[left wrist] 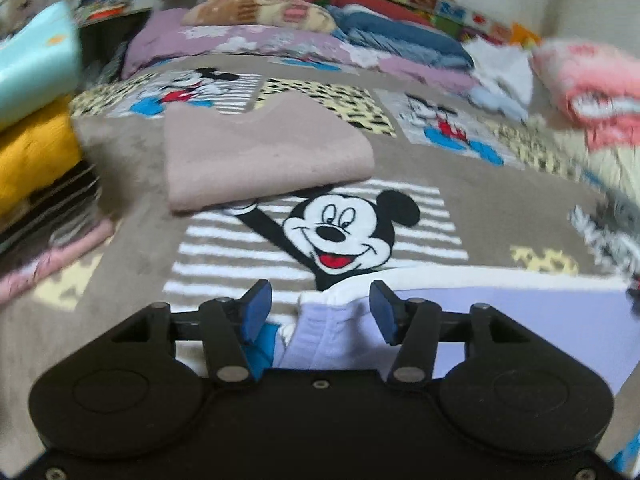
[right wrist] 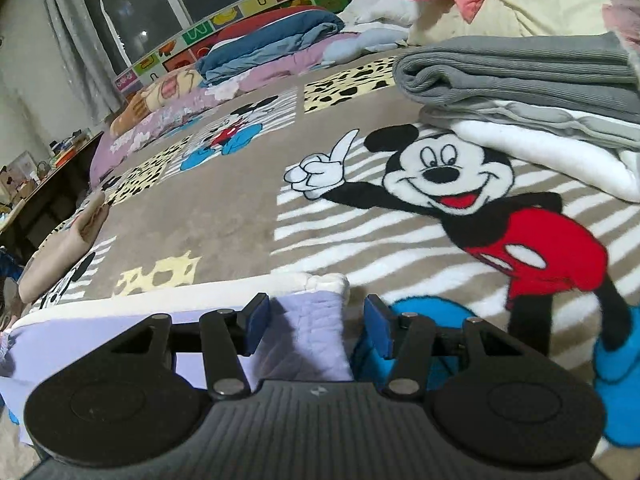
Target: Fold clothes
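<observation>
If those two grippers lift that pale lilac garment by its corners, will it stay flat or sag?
The lilac garment will probably sag between the grips: its corner already bunches and wrinkles between the open fingers of the right hand-held gripper. It looks quilted and thick-edged, so likely soft but not flimsy. The left hand-held gripper straddles a similarly rumpled corner.

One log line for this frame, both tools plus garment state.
left tool: open, at lavender garment corner | right tool: open, at opposite corner | garment: flat on Mickey blanket, ungrasped

A bed is covered by a mouse blanket [left wrist: 132,216]. A folded pink top [left wrist: 260,156] is seen at 12 o'clock, gray clothes [right wrist: 520,68] at 2 o'clock.
</observation>
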The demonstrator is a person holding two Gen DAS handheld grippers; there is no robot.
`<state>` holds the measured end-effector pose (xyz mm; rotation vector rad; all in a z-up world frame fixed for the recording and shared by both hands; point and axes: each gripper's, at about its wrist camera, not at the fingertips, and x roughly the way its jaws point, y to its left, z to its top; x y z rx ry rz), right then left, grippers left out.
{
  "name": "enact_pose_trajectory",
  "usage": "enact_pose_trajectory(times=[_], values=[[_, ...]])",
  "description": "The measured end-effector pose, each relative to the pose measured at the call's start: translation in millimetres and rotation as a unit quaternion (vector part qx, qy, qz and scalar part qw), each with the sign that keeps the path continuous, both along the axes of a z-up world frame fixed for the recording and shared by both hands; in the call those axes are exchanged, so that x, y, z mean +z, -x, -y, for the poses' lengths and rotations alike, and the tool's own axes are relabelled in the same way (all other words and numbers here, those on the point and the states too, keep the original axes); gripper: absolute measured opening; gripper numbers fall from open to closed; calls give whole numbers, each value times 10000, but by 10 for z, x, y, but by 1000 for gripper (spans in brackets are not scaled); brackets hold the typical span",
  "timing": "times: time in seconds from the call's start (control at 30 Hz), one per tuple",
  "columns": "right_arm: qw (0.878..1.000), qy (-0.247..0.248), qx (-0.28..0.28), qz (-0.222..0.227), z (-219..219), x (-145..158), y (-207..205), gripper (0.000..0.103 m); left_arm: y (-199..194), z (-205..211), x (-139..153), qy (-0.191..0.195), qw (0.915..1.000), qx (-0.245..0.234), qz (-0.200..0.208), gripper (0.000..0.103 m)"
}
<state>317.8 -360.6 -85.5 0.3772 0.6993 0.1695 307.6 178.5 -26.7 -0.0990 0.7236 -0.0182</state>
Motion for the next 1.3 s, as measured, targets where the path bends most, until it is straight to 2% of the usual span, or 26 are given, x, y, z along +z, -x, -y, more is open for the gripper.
enact_pose_trajectory(times=[0.17,0.2,0.23,0.27,0.3,0.33,0.43,0.57,0.73,0.9,1.1,1.3], values=[[9998,69,157,38,-22,4,-74,54,-266,269,-90,-666,9952,-652,-292,53],[9997,94,220,56,-31,11,-80,50,-299,323,-119,-836,9927,-791,-363,45],[9995,122,295,72,-39,21,-91,40,-333,388,-160,-1051,9892,-915,-452,24],[9991,185,372,92,-55,32,-97,37,-350,446,-201,-1264,9854,-1008,-532,17],[9988,233,421,125,-68,42,-98,34,-352,496,-230,-1443,9818,-1095,-576,4],[9984,243,485,162,-72,49,-96,31,-316,525,-228,-1527,9800,-1166,-527,2],[9972,391,514,384,-102,122,-31,29,-160,580,-146,-1659,9770,-1310,-283,1],[9946,462,471,796,-110,267,121,29,87,621,13,-1769,9759,-1274,88,1],[9911,452,310,1215,-80,458,406,29,429,636,166,-1723,9765,-1214,444,1],[9895,247,125,1420,12,554,762,29,857,619,289,-1574,9781,-1116,778,1],[9868,23,-84,1616,68,535,1304,29,1453,609,293,-1495,9785,-1007,1008,1],[9825,-34,-165,1854,50,481,1878,29,1919,581,161,-1485,9789,-925,1052,1]])
